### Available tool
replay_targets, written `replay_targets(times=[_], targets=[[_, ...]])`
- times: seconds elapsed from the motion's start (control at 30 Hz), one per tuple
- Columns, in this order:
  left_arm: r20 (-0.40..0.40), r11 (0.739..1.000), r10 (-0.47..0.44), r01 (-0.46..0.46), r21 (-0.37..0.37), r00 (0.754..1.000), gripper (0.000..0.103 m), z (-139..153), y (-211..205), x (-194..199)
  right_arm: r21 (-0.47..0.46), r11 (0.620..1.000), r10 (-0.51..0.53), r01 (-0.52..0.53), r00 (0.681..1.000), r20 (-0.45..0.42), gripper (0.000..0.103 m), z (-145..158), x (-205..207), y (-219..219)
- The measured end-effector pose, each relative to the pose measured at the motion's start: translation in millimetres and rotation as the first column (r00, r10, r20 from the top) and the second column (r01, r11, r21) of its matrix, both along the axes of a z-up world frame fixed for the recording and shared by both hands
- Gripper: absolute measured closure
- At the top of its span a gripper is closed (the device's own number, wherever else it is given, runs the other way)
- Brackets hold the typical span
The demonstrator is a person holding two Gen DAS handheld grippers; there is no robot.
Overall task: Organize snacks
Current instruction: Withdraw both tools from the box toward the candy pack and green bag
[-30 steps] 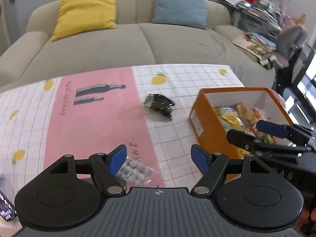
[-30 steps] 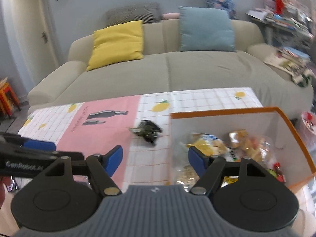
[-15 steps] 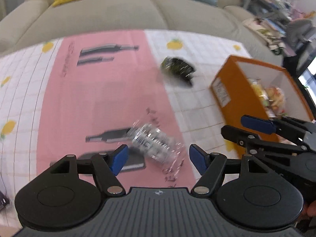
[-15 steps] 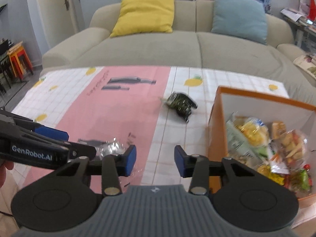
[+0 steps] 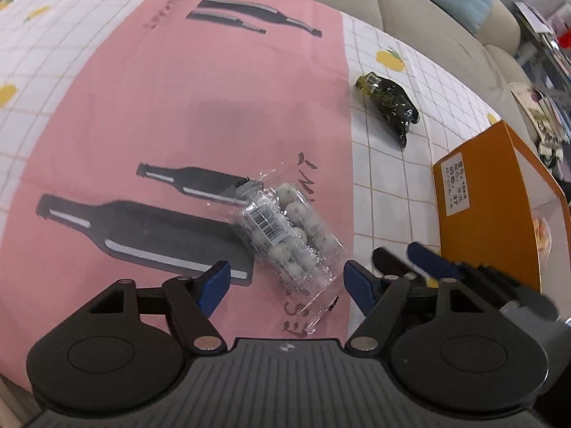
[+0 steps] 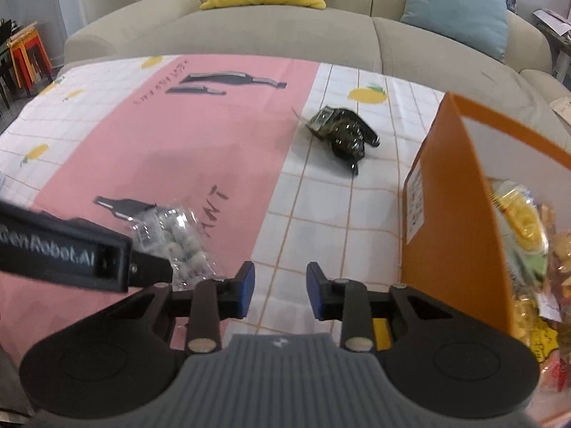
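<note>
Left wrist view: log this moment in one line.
left gripper: opening, over clear candy pack | right gripper: closing, empty | dark packet: on cloth | orange box: has snacks

Dark snack packet (image 6: pixel 344 135) on tablecloth (image 6: pixel 142 135) (orange box (image 6: pixel 453 221) beside)

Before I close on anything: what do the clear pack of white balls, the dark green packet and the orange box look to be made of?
Clear pack: thin, glossy, crinkly plastic film, see-through to the balls, barcode sticker on top. Dark green packet: shiny film, plastic or foil-lined; highlights and twisted ends suggest it. Orange box: stiff card, matte, with straight folded edges and a paper label; probably cardboard.
</note>
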State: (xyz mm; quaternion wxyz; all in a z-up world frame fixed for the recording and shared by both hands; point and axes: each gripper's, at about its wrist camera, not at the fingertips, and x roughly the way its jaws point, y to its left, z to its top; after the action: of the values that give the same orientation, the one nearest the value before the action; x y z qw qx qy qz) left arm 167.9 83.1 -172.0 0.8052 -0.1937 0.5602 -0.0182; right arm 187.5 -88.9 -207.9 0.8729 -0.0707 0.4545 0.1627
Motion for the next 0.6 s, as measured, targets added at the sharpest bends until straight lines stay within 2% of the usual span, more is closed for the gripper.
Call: replay_targets(times=[0.17,0.33,0.47,0.6], targets=[[-0.028,0.999,0.040,-0.040,-0.018,0.999,0.016,-9.0,5.2,1.9,0.019,0.999,0.042,-0.042,0.999,-0.010,0.073,-6.1,-4.9,7.0],[-0.041,0.997,0.066,-0.067,-0.024,0.997,0.016,-13.4,8.4,2.7,0.082,0.992,0.098,-0.094,0.994,-0.044,0.073,-8.0,-11.4,14.6],[-0.038,0.996,0.085,-0.084,0.006,0.996,0.015,-14.8,5.2,7.3,0.043,0.998,0.053,-0.052,0.999,-0.013,0.073,-6.5,-10.9,12.3],[-0.015,0.992,0.107,-0.106,0.066,0.994,0.013,-15.4,-6.4,14.4,0.054,0.999,0.007,-0.006,1.000,-0.016,0.073,-6.6,-6.7,2.1]])
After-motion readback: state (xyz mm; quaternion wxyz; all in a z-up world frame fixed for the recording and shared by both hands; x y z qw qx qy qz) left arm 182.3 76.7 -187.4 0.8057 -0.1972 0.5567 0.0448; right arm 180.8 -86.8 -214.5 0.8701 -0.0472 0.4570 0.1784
